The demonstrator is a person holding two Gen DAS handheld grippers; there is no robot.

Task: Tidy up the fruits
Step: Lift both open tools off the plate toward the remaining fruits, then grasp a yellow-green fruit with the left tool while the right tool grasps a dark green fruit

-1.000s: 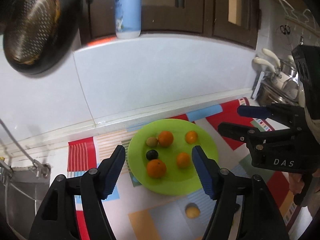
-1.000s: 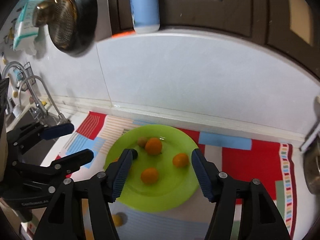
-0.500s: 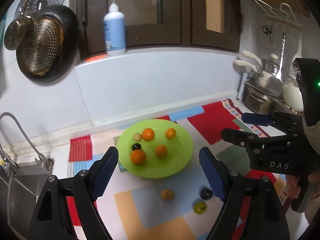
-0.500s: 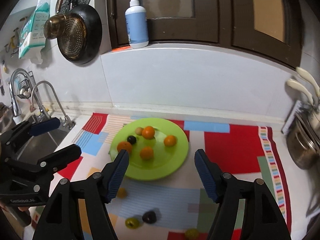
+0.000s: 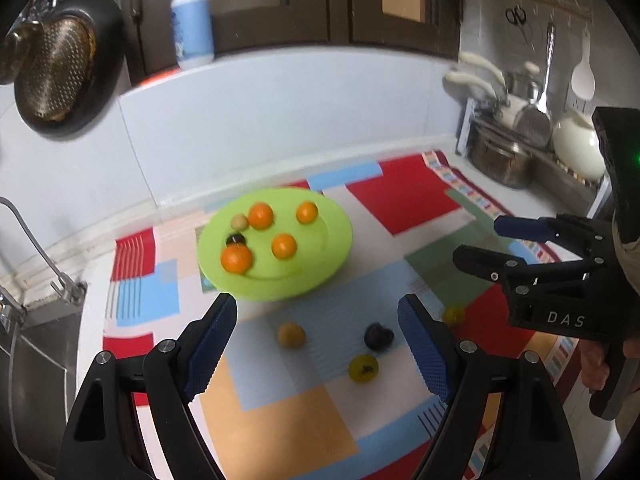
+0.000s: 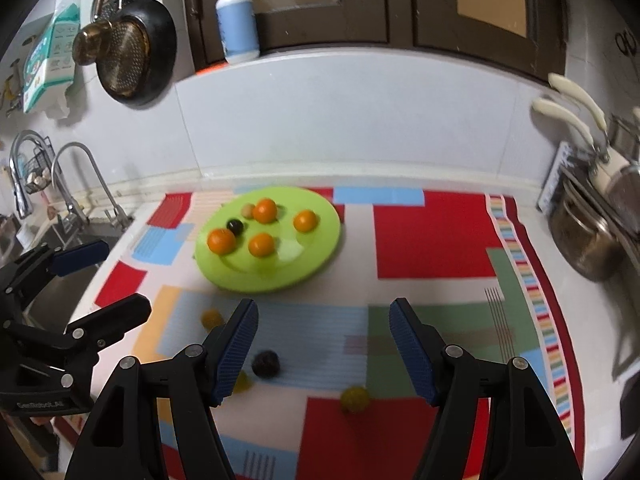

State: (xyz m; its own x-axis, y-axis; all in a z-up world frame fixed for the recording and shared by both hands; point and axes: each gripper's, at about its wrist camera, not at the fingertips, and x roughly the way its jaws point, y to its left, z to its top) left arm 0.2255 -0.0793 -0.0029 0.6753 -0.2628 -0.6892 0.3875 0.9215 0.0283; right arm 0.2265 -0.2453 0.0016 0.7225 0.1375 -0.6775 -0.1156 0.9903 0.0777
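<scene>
A lime green plate sits on the patterned mat and holds several oranges, a dark plum and a pale round fruit. On the mat nearer me lie a tan fruit, a dark plum and two yellow-green fruits. My left gripper is open and empty above them. My right gripper is open and empty, also seen at right.
A sink with faucet lies at the left. Pots and utensils crowd the right end of the counter. A soap bottle stands on the ledge and a pan hangs on the wall.
Both grippers have pulled back and up from the plate, bringing the loose fruits on the mat into view. Both stay open and empty.
</scene>
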